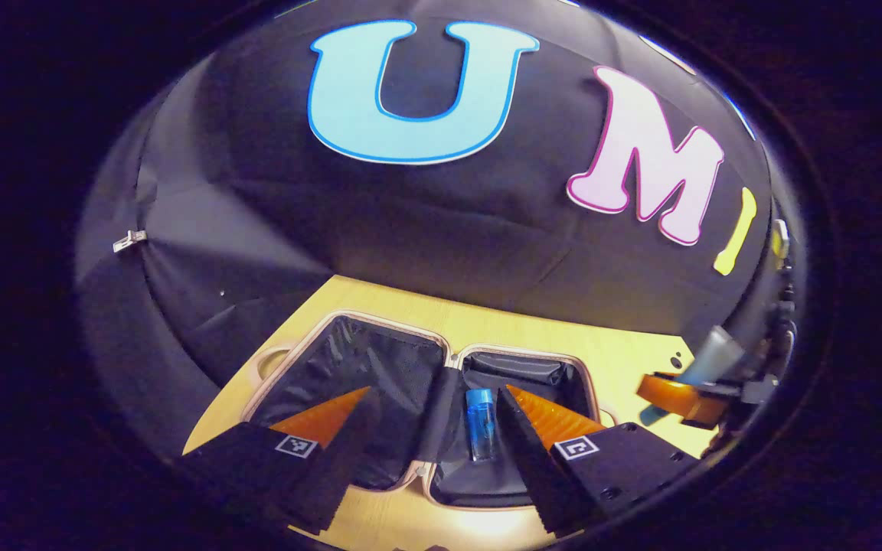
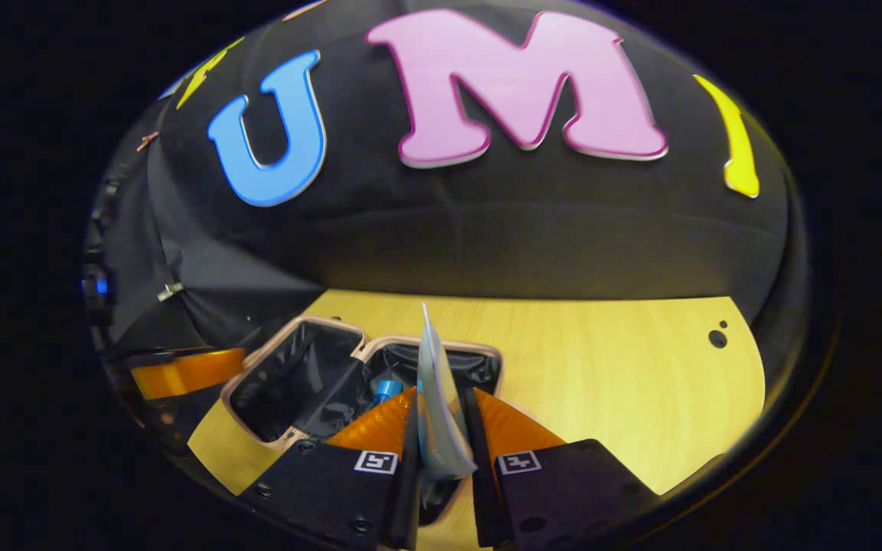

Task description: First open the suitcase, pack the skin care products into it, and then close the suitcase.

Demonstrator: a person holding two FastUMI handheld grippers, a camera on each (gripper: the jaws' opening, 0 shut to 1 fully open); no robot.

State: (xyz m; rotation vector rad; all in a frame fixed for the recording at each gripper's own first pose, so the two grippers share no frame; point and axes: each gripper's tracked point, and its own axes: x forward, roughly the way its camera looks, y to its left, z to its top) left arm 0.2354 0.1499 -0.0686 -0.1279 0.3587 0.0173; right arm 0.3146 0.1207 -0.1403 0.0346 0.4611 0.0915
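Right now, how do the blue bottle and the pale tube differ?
The blue bottle lies loose inside the open suitcase; the pale tube is pinched in the right tool above it. The bottle is clear blue and round; the tube is flat and greyish. Both are small toiletries.

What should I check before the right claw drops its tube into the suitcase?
1. Suitcase open flat on the table: ok.
2. Right claw shut on the pale tube: ok.
3. Blue bottle already lying in the right half: ok.
4. Room beside the bottle for the tube: ok.
5. Left claw open, holding nothing: ok.
6. Tube directly above the compartment: cannot tell.
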